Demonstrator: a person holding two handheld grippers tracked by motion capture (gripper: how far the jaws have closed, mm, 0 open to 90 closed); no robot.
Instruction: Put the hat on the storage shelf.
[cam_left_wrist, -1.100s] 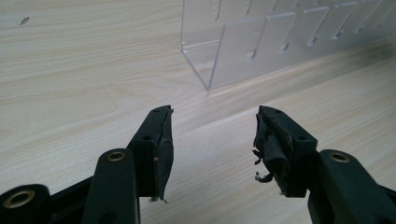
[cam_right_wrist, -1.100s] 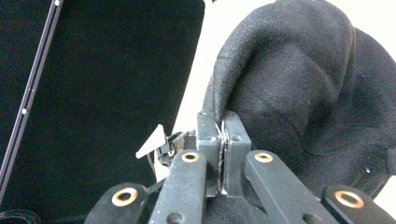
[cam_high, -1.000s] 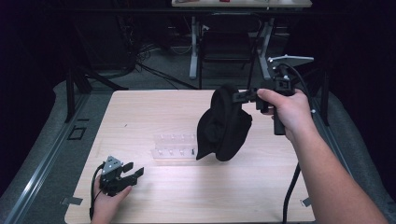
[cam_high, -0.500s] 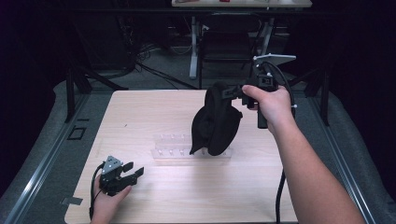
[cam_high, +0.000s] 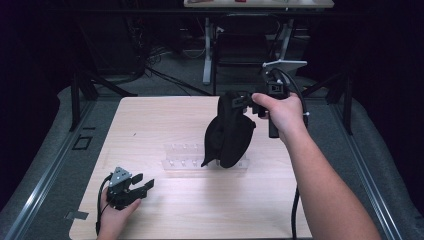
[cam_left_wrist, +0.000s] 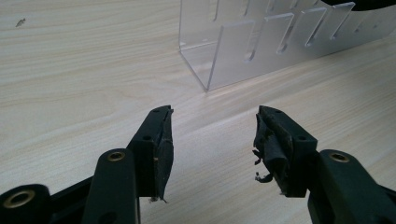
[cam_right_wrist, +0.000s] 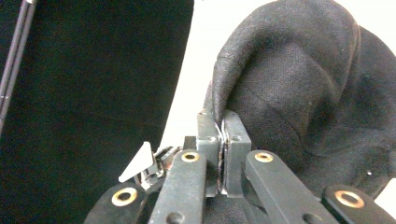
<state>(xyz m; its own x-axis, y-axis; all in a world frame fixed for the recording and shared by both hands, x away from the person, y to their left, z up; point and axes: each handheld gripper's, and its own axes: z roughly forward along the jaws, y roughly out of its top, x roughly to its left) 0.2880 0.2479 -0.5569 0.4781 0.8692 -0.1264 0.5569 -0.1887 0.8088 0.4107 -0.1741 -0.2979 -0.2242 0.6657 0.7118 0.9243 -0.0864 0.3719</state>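
Since the earlier frames the right hand-held gripper (cam_high: 248, 100) has carried the black cloth cap (cam_high: 227, 134) leftward and a little lower, from beyond the counter's right half to a spot over the right end of the clear acrylic rack (cam_high: 187, 156). The left hand-held gripper (cam_high: 141, 185) has stayed put near the front left corner of the counter (cam_high: 150, 120).

No brand, label or writing can be read on the cap, the rack or either tool.

The right hand-held gripper is clamped tight on a fold of the cap's edge, and the cap hangs down from that grip, its lower tip at the rack's right end; whether it touches the rack cannot be told. The left hand-held gripper rests low at the counter with its jaws spread wide and nothing between them.

The counter is bare pale wood to the left of and behind the rack, and in front of it toward the near edge, so there is open room on those sides. The left hand-held gripper sits close to the front edge.

The left gripper view shows the rack's slotted clear walls and its near corner (cam_left_wrist: 208, 84) up close, with worn, frayed pads (cam_left_wrist: 271, 154) on the jaws. The right gripper view shows the pinch itself: the cap's fabric (cam_right_wrist: 299, 93) squeezed between the closed pads.
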